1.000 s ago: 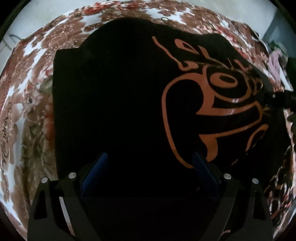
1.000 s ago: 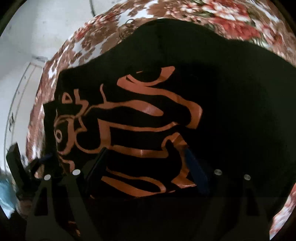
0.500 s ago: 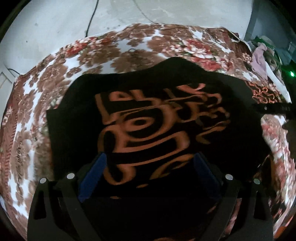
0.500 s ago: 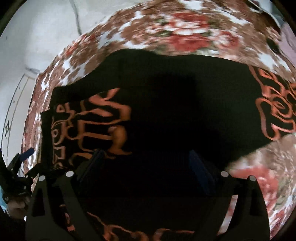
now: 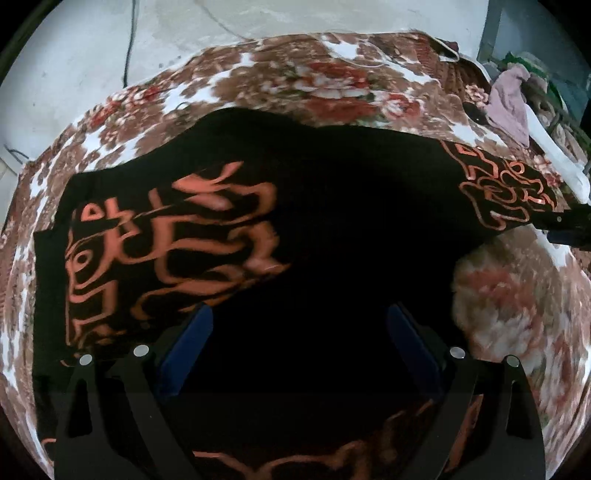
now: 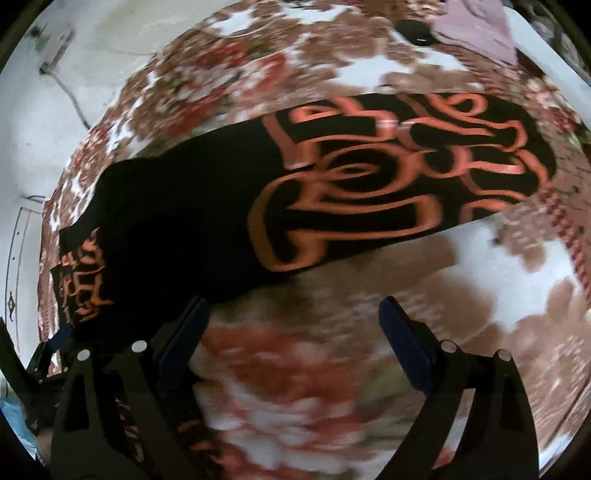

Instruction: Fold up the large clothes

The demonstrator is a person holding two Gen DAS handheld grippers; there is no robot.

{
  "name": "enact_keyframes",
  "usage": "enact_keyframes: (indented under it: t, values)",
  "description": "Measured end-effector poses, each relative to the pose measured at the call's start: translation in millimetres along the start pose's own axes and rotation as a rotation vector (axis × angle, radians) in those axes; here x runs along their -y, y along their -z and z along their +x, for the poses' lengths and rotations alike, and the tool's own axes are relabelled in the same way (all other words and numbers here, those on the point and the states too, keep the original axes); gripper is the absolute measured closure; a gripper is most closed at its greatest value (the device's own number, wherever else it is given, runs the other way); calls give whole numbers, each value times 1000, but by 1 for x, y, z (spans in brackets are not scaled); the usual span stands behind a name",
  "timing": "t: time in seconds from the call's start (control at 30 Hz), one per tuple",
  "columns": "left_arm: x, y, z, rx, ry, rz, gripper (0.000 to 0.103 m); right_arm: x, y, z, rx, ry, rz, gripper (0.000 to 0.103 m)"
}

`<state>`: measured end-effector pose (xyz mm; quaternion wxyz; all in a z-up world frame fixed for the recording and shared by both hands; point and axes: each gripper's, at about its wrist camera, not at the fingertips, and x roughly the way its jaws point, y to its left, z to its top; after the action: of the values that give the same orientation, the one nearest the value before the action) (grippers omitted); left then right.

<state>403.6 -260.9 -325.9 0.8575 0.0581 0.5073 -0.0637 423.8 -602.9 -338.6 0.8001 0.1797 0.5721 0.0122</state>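
Note:
A large black garment [image 5: 332, 192] with orange script print lies spread on a floral blanket [image 5: 314, 81]. My left gripper [image 5: 299, 343] is open and empty, its blue-padded jaws wide apart above the garment's dark middle. My right gripper [image 6: 291, 339] is open and empty, above the blanket [image 6: 332, 332] just off the garment's near edge; the garment [image 6: 177, 221] stretches across that view, with a big orange print at right. The right gripper's tip also shows at the right edge of the left wrist view [image 5: 569, 225], and the left gripper at the lower left of the right wrist view [image 6: 33, 369].
A white wall [image 5: 92, 48] with a cable runs behind the bed. A pink cloth [image 5: 511, 99] and other clutter lie at the far right. A small dark object [image 6: 415, 29] sits on the blanket near the pink cloth [image 6: 476, 22].
Both grippers have pulled back and swung right over the garment. The right gripper has moved off the black cloth to above the bare blanket. Both stay open.

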Motion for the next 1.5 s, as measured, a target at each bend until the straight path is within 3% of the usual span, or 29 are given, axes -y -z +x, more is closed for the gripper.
enact_keyframes:
  t: [0.23,0.4,0.7,0.77,0.87,0.9,0.97,1.17,1.33,1.43,1.5]
  values:
    - [49,-24,16,-16,-20,-1,9,88,-30,-9,10,11,98,11]
    - [70,-34,24,-15,-21,25,9,151,-48,-9,20,-2,249,11]
    - [83,-35,40,-35,-30,52,9,227,-80,4,46,-117,498,11]
    - [81,-33,42,-40,-33,50,9,239,-82,12,32,-171,577,16]
    - [77,-30,47,-64,-33,29,9,243,-89,15,41,-197,582,24]
    - [76,-29,47,-67,-28,15,9,244,-90,17,36,-199,581,32]
    - [72,-30,47,-68,-20,-7,9,251,-89,17,42,-203,613,40]
    - [58,-31,45,-34,-86,-29,9,261,-82,13,73,-190,628,82]
    - [29,-35,41,-37,-182,-154,9,240,-87,-4,114,-151,509,88]
    - [26,-31,49,-57,-267,-127,9,219,-95,-25,170,-165,446,88]
    - [24,-26,60,-85,-239,-128,9,196,-104,-42,206,-166,390,88]
